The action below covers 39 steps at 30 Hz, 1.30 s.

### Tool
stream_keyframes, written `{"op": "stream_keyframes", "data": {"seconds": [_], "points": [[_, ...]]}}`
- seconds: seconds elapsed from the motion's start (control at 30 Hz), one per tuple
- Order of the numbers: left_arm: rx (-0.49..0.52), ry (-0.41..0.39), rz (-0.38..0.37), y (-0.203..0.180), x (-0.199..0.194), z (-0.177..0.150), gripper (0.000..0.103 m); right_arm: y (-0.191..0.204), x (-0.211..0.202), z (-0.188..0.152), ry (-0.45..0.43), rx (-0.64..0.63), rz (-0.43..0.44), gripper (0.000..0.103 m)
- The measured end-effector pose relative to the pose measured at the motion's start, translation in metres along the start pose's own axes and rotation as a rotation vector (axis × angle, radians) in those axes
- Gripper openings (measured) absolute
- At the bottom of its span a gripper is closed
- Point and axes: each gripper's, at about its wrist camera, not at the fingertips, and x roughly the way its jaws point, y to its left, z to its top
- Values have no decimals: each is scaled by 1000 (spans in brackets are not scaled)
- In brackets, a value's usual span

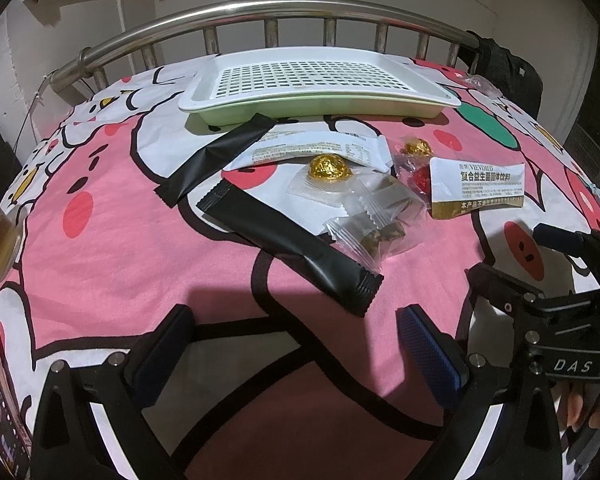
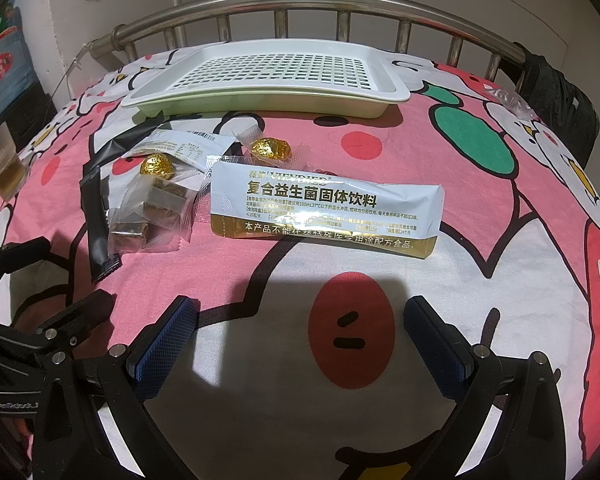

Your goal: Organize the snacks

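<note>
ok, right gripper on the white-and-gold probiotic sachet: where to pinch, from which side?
Pinch the white-and-gold probiotic sachet across its narrow width, at its free right end, coming down from above. It lies flat on the bedsheet, long side left to right; its left end crowds the clear-wrapped snacks. The right gripper is open, just short of it.

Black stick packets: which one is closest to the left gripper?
The black stick packet lying diagonally, its crimped end nearest the left gripper. The other black packet lies farther back.
</note>
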Motion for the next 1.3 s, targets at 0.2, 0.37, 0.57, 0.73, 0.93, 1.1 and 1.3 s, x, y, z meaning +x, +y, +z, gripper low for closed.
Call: {"op": "stream_keyframes", "data": {"seconds": [0.2,0.37,0.57,0.73,0.93,1.1,1.3], "points": [[0,0,-1,0,0,0,103,1,-1,1,0,-22,20,103],[-1,-1,-1,0,0,0,103,-1,-2,0,0,-57,44,103],[-10,-8,-18,1,-1,0,103,-4,-2,-1,-3,-73,68,103],[-15,-14,-36,1,-2,0,103,-5,-3,0,-4,-72,76,103],[-24,-17,-56,2,-4,0,103,-10,-9,2,-14,-52,123,103],[-9,-44,-61,-3,-15,3,103,-7,-24,8,-53,-81,121,103],[12,-72,-72,-7,-28,10,103,-14,-38,19,-77,-69,164,103]]}}
